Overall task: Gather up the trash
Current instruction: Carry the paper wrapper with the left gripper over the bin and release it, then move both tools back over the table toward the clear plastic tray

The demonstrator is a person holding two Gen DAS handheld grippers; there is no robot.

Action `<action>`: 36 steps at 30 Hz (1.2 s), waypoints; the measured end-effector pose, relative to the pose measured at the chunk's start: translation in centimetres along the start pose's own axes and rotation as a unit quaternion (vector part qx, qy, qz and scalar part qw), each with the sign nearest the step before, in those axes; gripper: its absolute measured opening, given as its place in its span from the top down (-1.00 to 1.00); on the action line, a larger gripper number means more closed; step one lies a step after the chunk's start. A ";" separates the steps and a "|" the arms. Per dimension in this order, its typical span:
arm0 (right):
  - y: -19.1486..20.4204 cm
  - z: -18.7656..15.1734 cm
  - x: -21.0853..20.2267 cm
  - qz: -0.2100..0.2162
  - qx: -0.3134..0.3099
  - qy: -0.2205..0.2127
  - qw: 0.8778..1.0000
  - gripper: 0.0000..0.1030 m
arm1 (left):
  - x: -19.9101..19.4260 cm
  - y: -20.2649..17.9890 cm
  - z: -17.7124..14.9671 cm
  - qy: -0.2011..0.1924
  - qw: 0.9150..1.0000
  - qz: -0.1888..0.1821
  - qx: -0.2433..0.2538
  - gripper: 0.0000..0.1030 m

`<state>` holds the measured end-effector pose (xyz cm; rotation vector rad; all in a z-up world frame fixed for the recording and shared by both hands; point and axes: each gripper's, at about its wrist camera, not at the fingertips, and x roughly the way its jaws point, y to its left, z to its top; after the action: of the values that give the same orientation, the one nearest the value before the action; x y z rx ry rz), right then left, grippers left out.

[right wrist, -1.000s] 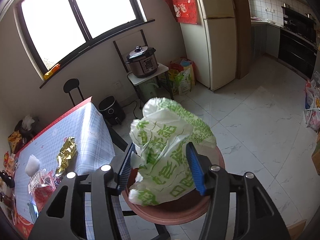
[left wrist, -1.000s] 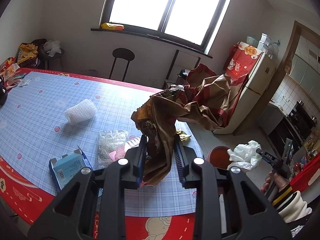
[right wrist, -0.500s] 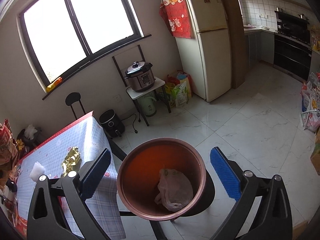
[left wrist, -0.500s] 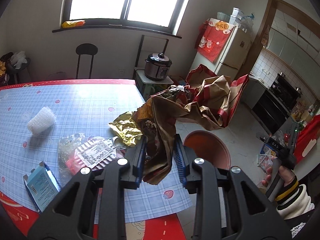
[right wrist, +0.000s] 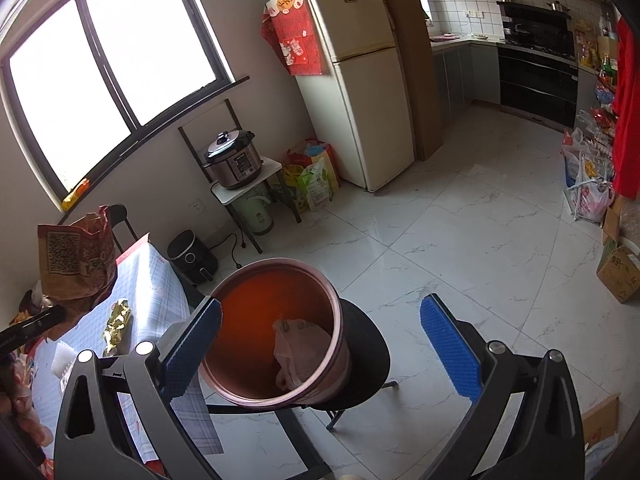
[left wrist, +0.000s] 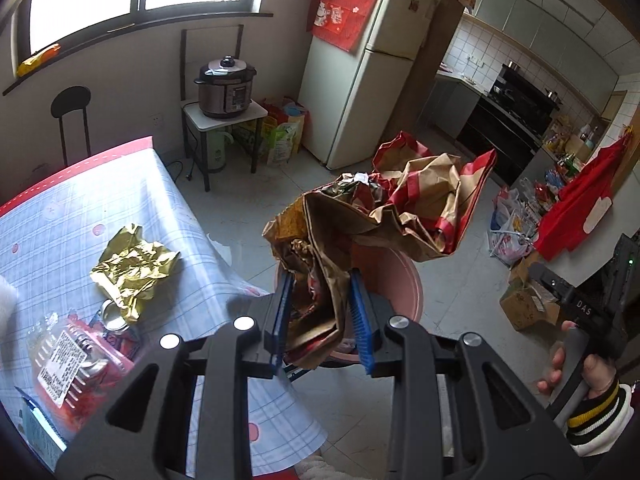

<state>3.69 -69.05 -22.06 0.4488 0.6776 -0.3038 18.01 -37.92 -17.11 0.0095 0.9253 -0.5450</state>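
The table point(left wrist: 60, 216) with its blue checked cloth fills the left of my left wrist view, its corner hanging toward the lower middle. Just past that corner stands the pink bin point(right wrist: 280, 336) on a black stool point(right wrist: 368, 364), in the lower middle of my right wrist view; a crumpled plastic bag point(right wrist: 296, 344) lies at its bottom. My left gripper point(left wrist: 322, 312) has its blue pads closed tight on a crumpled brown and red paper bag point(left wrist: 400, 208), which billows up into the centre of the frame, over the bin's rim. My right gripper point(right wrist: 320, 340) is spread wide with nothing between its pads, which flank the bin. On the cloth at left lie a gold foil wrapper point(left wrist: 134, 266), a clear plastic tray with a printed label point(left wrist: 68, 356) in the lower left, and a light blue carton point(left wrist: 36, 428) at the bottom left edge
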 end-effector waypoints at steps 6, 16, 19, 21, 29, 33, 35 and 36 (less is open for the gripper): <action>-2.4 -0.7 -0.6 -0.025 0.014 0.003 1.000 -0.90 | 5.5 -2.9 1.9 0.022 0.999 -0.025 0.030 0.23; -1.2 -0.8 -0.5 -0.014 -0.002 0.008 1.000 -0.90 | 2.9 -0.7 2.0 -0.036 0.999 -0.027 -0.006 -0.87; 0.7 -0.8 0.3 0.000 -0.016 0.012 1.000 -0.90 | 0.1 1.8 0.3 -0.048 0.998 -0.007 -0.027 -0.89; 2.6 -0.8 1.0 0.012 -0.027 0.015 0.999 -0.90 | -2.1 4.0 -1.1 -0.058 0.997 0.012 -0.045 -0.89; 12.7 -2.1 2.4 0.082 -0.093 0.038 0.992 -0.90 | -12.4 13.9 -9.2 -0.109 0.975 0.137 -0.135 -0.89; 18.1 -2.9 2.4 0.120 -0.121 0.046 0.984 -0.90 | -17.2 18.4 -12.9 -0.128 0.956 0.192 -0.181 -0.89; 20.7 -3.6 2.3 0.138 -0.138 0.053 0.979 -0.90 | -19.2 20.2 -14.7 -0.133 0.947 0.207 -0.205 -0.89; 22.0 -4.0 2.2 0.146 -0.147 0.056 0.977 -0.90 | -20.2 21.0 -15.6 -0.136 0.943 0.213 -0.216 -0.89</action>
<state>12.22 -48.40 -19.72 0.2773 0.7419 0.1007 6.09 -7.15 -15.95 -0.2516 0.7251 0.0679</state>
